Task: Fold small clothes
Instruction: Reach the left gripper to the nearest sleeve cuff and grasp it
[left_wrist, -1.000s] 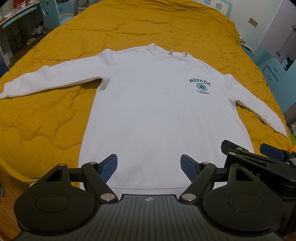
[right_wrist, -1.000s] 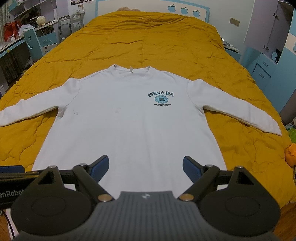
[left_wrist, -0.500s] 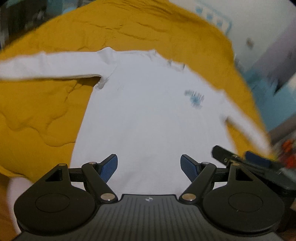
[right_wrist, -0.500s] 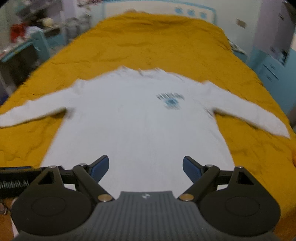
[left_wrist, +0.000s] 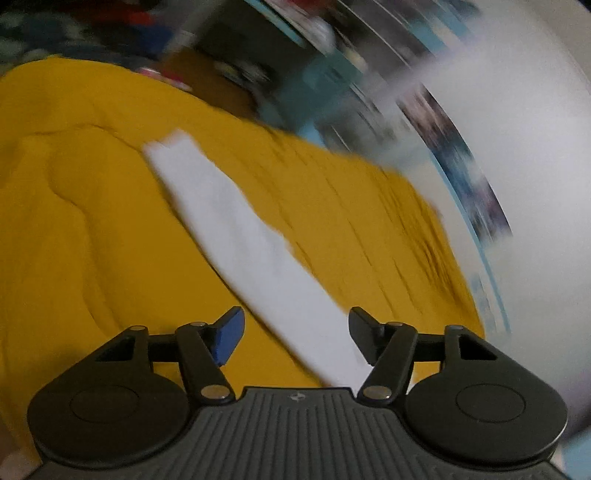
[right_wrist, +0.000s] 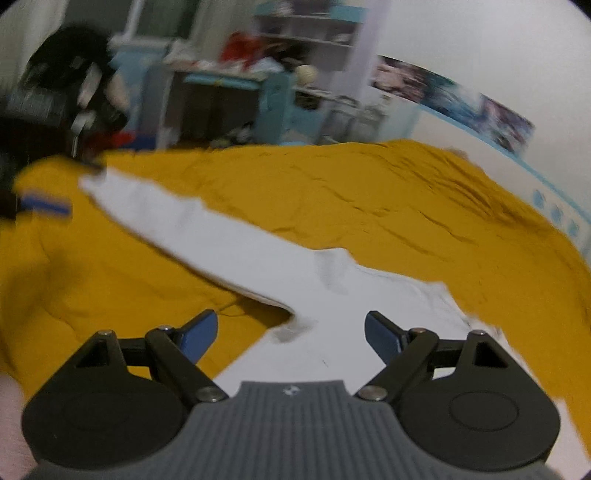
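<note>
Fingers (left_wrist: 229, 338) of left gripper (left_wrist: 295, 338), blue-padded, apart and just closing; white long-sleeved knit shirt's sleeve (left_wrist: 236, 236) lies between, ungripped. Right gripper (right_wrist: 291, 336) open above armpit. Shirt flat on quilted mustard bed cover (right_wrist: 406, 206). No legible writing.

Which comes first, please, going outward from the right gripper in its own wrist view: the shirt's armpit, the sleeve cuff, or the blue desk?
1. Armpit of the white long-sleeved shirt: just ahead of the right gripper, between its open jaws.
2. Sleeve cuff: far left, on the mustard-yellow quilted bedspread.
3. Blue desk: beyond the bed, upper centre, blurred.
</note>
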